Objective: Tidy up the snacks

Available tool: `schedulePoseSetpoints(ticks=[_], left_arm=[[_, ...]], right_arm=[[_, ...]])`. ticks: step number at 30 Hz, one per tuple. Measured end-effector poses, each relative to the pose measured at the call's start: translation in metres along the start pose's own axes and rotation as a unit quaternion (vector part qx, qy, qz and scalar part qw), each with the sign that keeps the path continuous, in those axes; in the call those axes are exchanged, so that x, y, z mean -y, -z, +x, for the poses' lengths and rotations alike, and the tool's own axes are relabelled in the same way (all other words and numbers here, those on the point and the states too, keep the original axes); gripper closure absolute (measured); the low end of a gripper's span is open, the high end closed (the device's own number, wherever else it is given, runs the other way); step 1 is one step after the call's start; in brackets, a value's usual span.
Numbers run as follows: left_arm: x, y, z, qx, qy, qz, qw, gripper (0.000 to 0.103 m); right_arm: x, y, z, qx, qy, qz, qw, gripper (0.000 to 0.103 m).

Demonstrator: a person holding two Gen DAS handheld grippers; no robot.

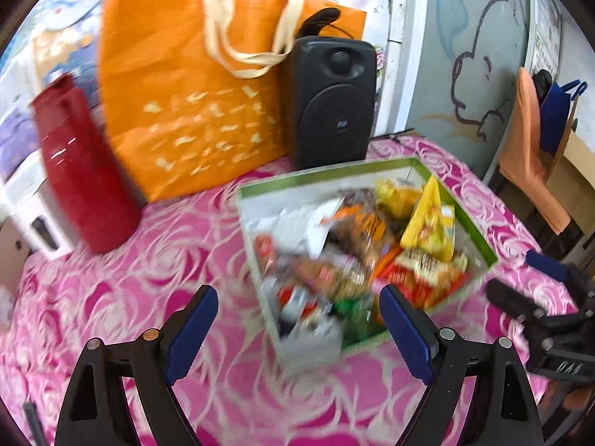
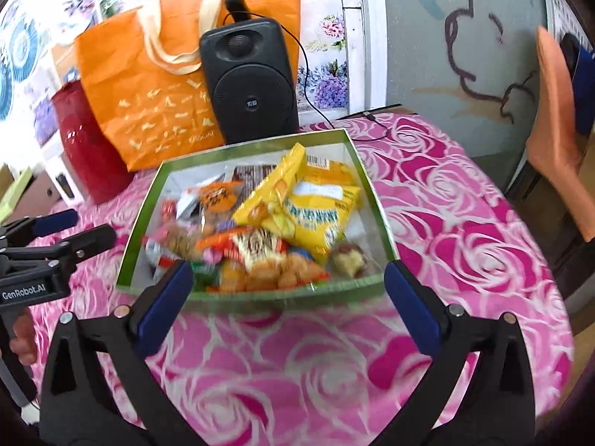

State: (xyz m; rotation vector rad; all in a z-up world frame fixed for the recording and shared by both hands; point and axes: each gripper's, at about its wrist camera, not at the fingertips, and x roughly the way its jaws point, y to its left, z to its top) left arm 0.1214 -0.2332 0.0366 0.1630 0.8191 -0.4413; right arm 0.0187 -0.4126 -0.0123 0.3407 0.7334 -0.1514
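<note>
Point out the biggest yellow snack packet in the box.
The yellow packet with blue lettering, lying flat at the green box's right side; the other yellow one is narrower and stands on edge.

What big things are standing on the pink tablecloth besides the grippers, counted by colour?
Orange: 1, the tote bag
Black: 1, the speaker
Red: 1, the jug
Green-rimmed: 1, the snack box
Total: 4. The snack packets inside the box are too blurred to count.

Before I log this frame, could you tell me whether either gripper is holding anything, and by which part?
Nothing is held. The left gripper and right gripper are both open and empty, near the box of snacks.
</note>
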Motion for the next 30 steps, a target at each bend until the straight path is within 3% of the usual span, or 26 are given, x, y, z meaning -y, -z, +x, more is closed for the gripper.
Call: schedulePoseSetpoints(ticks=[6, 11, 30], left_arm=[[-0.008, 0.042, -0.029, 0.007, -0.028, -0.006, 0.9996, 0.011], [-0.01, 0.065, -0.035, -0.008, -0.03, -0.006, 0.9995, 0.011], [-0.017, 0.082, -0.057, 0.01, -0.017, -0.011, 0.9997, 0.011]], right_arm=[[-0.006, 0.033, -0.026, -0.014, 0.047, -0.014, 0.999, 0.001], [-0.009, 0.057, -0.029, -0.031, 0.054, -0.007, 0.998, 0.001], [-0.027, 0.071, -0.031, -0.044, 0.058, -0.01, 0.997, 0.001]])
